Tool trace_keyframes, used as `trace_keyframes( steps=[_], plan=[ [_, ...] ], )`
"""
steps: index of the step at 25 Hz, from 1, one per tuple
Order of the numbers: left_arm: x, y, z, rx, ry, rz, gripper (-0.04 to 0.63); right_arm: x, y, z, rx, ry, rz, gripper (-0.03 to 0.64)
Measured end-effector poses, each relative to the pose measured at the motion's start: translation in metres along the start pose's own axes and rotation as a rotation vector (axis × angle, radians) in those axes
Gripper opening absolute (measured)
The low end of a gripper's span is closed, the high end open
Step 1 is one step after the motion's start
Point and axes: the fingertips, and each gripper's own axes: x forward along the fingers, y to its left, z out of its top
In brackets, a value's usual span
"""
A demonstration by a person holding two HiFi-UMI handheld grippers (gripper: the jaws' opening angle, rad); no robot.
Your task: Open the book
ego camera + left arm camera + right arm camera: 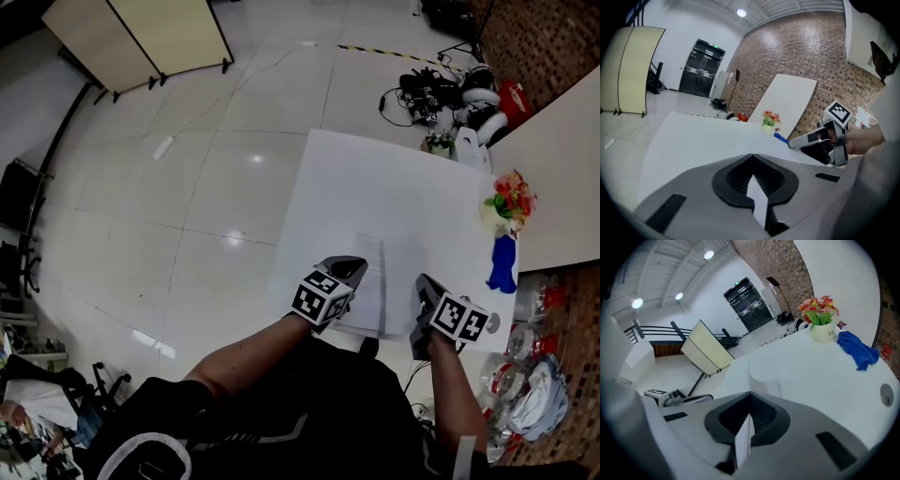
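Left gripper (351, 270): jaws closed, empty, above the book (373, 272). Right gripper (427, 285): jaws closed, empty, at the book's 3 o'clock.

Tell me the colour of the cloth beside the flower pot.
The cloth is blue, clearest in the right gripper view.

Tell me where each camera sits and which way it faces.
Head view: on the head, steeply down onto the white table; both forearms, left gripper, right gripper show.
Left gripper view: along its jaws, across the table toward the flowers; right gripper shows.
Right gripper view: along its jaws, toward flowers and blue cloth; left gripper shows.
Shared: all see the flowers.
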Motion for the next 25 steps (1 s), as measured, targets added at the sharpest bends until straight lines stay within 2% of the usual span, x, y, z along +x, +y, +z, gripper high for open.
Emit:
trace_keyframes(
  steps=[8, 15, 19, 25],
  plan=[
    [0.034, -0.049, 0.013, 0.019, -0.002, 0.054, -0.002, -0.034, -0.109, 0.016, 0.045, -0.009, -0.021, 0.0],
    [0.071, -0.087, 0.007, 0.034, 0.034, 0.073, -0.002, -0.029, -0.192, -0.016, 0.064, 0.067, -0.043, 0.0],
    [0.091, -0.104, -0.005, 0.013, 0.063, 0.078, -0.002, -0.017, -0.215, -0.035, 0.034, 0.125, -0.056, 0.0],
    [0.105, -0.112, -0.021, -0.039, 0.092, 0.106, -0.002, -0.008, -0.222, -0.049, -0.08, 0.18, -0.07, 0.002]
  ],
)
